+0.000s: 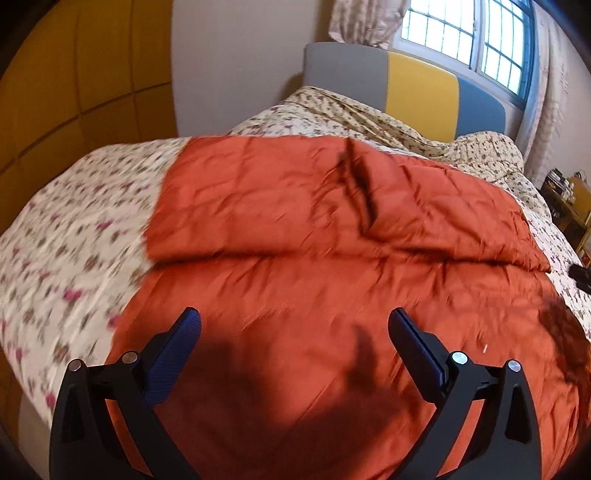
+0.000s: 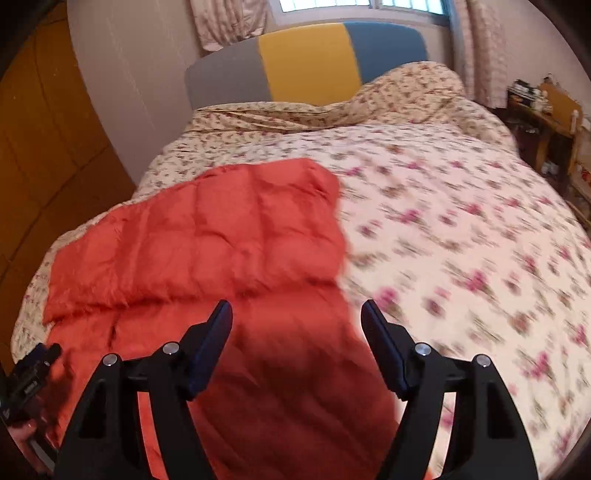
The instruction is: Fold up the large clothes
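Note:
An orange-red quilted garment [image 1: 314,258] lies spread on the floral bed [image 1: 66,240], its far part folded over toward me with the fold's edge running across the middle. It also shows in the right wrist view [image 2: 229,240], left of centre. My left gripper [image 1: 293,321] is open and empty, hovering above the garment's near part. My right gripper [image 2: 297,310] is open and empty, above the garment's right edge. The left gripper [image 2: 33,373] shows dimly at the lower left of the right wrist view.
The bed's floral cover [image 2: 461,240] stretches wide to the right of the garment. A grey, yellow and blue headboard [image 2: 306,59] stands at the far end under a window [image 1: 469,33]. A cluttered wooden shelf [image 2: 546,114] is at the far right. Yellow wardrobe panels [image 1: 74,74] are on the left.

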`<state>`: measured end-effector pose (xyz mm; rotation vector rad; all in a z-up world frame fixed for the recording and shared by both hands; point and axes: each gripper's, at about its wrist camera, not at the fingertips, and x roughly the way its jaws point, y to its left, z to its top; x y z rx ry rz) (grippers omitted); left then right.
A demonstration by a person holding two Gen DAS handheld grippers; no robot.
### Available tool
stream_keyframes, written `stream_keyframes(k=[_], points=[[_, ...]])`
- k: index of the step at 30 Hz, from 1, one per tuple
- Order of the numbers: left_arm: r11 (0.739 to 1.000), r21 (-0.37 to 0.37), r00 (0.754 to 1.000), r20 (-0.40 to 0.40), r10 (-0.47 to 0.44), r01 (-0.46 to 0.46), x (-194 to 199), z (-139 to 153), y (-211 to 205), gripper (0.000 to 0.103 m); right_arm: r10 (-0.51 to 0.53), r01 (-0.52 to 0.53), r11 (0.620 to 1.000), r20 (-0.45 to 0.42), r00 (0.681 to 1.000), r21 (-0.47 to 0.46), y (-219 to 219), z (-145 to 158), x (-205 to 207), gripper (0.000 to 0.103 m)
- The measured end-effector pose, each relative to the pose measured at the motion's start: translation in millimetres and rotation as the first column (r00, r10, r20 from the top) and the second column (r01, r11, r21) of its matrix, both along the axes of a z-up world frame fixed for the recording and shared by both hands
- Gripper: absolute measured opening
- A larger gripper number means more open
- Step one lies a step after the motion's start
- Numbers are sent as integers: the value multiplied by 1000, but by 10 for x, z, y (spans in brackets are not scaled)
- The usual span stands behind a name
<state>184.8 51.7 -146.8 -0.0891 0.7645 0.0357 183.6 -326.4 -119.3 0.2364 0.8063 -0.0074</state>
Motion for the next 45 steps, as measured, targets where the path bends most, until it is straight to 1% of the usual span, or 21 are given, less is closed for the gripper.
stream_keyframes(k=[5,9,11,16,20,22,23,24,28,30,32,34,35,36,37,38,39,40,41,42,45], points=[[999,5,999,-21,32,-32,-270,-107,167,100,-67,68,996,-21,998,51,-300,-46,-475,72],[999,32,1000,-12,25,-25,-487,-129,219,100,-92,94,994,-24,995,61,-460,-42,-853,72],[999,32,1000,-3,21,-20,-612,-121,257,100,-95,97,993,-26,995,66,-510,-42,-1022,72],[1000,-16,1000,4,27,-27,-907,-102,405,100,-96,100,992,-48,994,81,-575,-76,-1395,72],[996,-59,997,-6,72,-73,-1138,-113,577,100,-86,92,992,-76,993,81,-551,-167,-1591,72],[993,-70,996,-11,94,-94,-1248,-132,650,100,-72,81,992,-94,993,101,-520,-243,-1671,72],[992,-74,995,-15,101,-102,-1302,-149,682,100,-66,78,991,-103,992,110,-508,-276,-1687,72],[991,-81,994,-26,104,-106,-1370,-185,720,97,-56,71,990,-116,992,122,-486,-324,-1703,72],[990,-123,995,-67,67,-75,-1504,-326,747,94,-20,42,989,-153,988,141,-374,-515,-1679,70],[986,-157,996,-85,37,-50,-1534,-397,726,92,-20,37,992,-139,990,122,-318,-524,-1659,62],[978,-206,993,-119,0,-24,-1530,-496,696,92,2,15,992,-137,991,128,-272,-518,-1628,42],[973,-229,991,-136,-15,-17,-1518,-552,683,90,22,-2,989,-133,991,149,-268,-499,-1619,29],[971,-239,991,-134,-23,-9,-1529,-559,682,80,26,-5,986,-128,991,165,-282,-480,-1627,22],[969,-246,991,-133,-33,0,-1532,-551,676,66,26,-4,983,-120,992,181,-304,-464,-1637,20],[972,-236,991,-127,-42,11,-1540,-522,654,60,22,1,976,-101,995,217,-351,-435,-1672,17],[976,-214,992,-116,-59,33,-1557,-471,608,43,16,5,972,-88,996,237,-376,-410,-1694,15],[980,-193,992,-108,-67,45,-1571,-436,566,31,9,11,968,-78,997,251,-400,-382,-1719,15],[985,-160,992,-93,-82,67,-1605,-372,510,26,7,12,965,-71,997,261,-412,-356,-1740,14],[986,-148,992,-82,-92,79,-1630,-331,484,19,6,10,963,-58,998,271,-425,-316,-1774,13],[986,-141,993,-64,-100,90,-1669,-264,458,15,7,6,961,-49,999,275,-430,-282,-1804,13],[982,-153,994,-12,-109,106,-1793,-65,492,12,26,-18,958,-23,999,287,-436,-167,-1898,12]])
